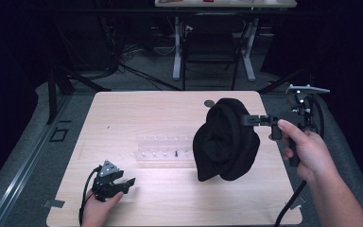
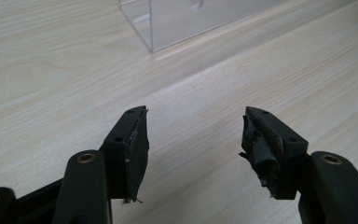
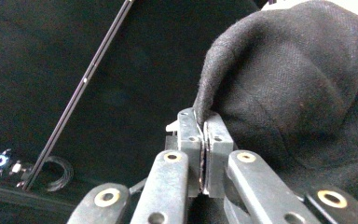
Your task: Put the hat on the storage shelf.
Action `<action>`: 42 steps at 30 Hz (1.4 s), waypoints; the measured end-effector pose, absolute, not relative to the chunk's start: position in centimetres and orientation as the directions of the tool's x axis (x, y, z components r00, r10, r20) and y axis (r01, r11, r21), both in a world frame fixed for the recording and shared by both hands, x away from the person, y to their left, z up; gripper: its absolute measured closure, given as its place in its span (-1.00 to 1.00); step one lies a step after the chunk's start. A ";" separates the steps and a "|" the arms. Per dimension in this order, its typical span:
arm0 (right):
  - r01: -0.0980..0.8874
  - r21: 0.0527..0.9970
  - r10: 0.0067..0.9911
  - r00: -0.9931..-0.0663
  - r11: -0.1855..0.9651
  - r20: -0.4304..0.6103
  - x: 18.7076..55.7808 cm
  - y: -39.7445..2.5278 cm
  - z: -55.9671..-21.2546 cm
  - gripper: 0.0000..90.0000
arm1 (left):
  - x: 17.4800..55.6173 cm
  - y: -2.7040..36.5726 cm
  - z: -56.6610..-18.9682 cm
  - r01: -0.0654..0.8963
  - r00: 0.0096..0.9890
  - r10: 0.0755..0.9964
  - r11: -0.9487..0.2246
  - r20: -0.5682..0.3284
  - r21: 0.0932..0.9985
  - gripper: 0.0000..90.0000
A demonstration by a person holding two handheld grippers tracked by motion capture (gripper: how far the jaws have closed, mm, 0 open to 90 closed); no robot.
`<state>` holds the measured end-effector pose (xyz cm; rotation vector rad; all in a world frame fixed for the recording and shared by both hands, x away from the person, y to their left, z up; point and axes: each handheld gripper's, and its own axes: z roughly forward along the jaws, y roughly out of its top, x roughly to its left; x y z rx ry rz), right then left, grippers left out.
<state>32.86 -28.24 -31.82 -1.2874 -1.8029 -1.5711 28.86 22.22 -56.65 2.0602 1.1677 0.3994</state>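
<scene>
A black knit beanie (image 1: 224, 139) hangs in the air above the right half of the wooden table (image 1: 137, 113). My right gripper (image 1: 246, 120) is shut on its upper edge; in the right gripper view the jaws pinch the beanie (image 3: 289, 88) fabric at my right gripper (image 3: 200, 122). A clear acrylic rack (image 1: 163, 150) with small pegs lies at the table's middle, partly behind the beanie. My left gripper (image 1: 128, 183) rests low at the front left, open and empty. In the left gripper view my left gripper (image 2: 193, 128) points over bare wood toward a corner of the clear rack (image 2: 177, 21).
A small dark round spot (image 1: 209, 102) sits near the table's far edge. Beyond the table stand a black chair (image 1: 211, 45) and white desk legs (image 1: 177, 47). Dark floor and cables surround the table.
</scene>
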 end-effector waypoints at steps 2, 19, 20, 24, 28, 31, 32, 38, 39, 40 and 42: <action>0.838 0.540 0.361 -0.481 -0.078 0.799 33.3 -28.1 -31.7 0.97 | 28.9 22.2 -56.6 0.612 0.542 0.837 -0.329 -0.078 0.720 -0.09; 0.830 0.546 0.382 -0.471 -0.114 0.795 36.1 -25.8 -31.3 0.97 | 29.0 22.3 -56.6 0.612 0.541 0.838 -0.328 -0.078 0.720 -0.10; 0.830 0.547 0.383 -0.471 -0.114 0.795 36.2 -25.7 -31.3 0.97 | 29.0 22.3 -56.6 0.612 0.540 0.838 -0.325 -0.080 0.721 -0.10; 0.827 0.550 0.387 -0.474 -0.112 0.791 36.6 -25.2 -31.2 0.97 | 29.0 22.3 -56.6 0.611 0.542 0.836 -0.327 -0.081 0.721 -0.10; 0.828 0.551 0.403 -0.471 -0.105 0.785 37.2 -24.2 -31.4 0.97 | 29.0 22.3 -56.6 0.612 0.544 0.835 -0.330 -0.080 0.719 -0.10; 0.833 0.544 0.408 -0.463 -0.105 0.787 37.7 -23.5 -31.7 0.97 | 29.0 22.3 -56.6 0.612 0.544 0.835 -0.329 -0.081 0.719 -0.10; 0.834 0.543 0.408 -0.463 -0.101 0.787 37.8 -23.3 -31.8 0.97 | 29.0 22.3 -56.6 0.612 0.545 0.834 -0.328 -0.083 0.719 -0.10; 0.840 0.532 0.403 -0.453 -0.107 0.796 39.0 -21.9 -32.3 0.97 | 29.0 22.2 -56.5 0.606 0.548 0.833 -0.329 -0.080 0.725 -0.09; 0.840 0.532 0.403 -0.453 -0.107 0.796 39.0 -21.9 -32.3 0.97 | 29.0 22.2 -56.5 0.606 0.549 0.832 -0.330 -0.080 0.724 -0.09; 0.840 0.532 0.402 -0.453 -0.107 0.796 39.1 -21.7 -32.4 0.97 | 28.9 22.2 -56.5 0.605 0.549 0.832 -0.329 -0.080 0.725 -0.09; 0.842 0.528 0.408 -0.447 -0.107 0.796 39.4 -21.3 -32.5 0.97 | 28.9 22.2 -56.5 0.603 0.551 0.831 -0.332 -0.078 0.725 -0.09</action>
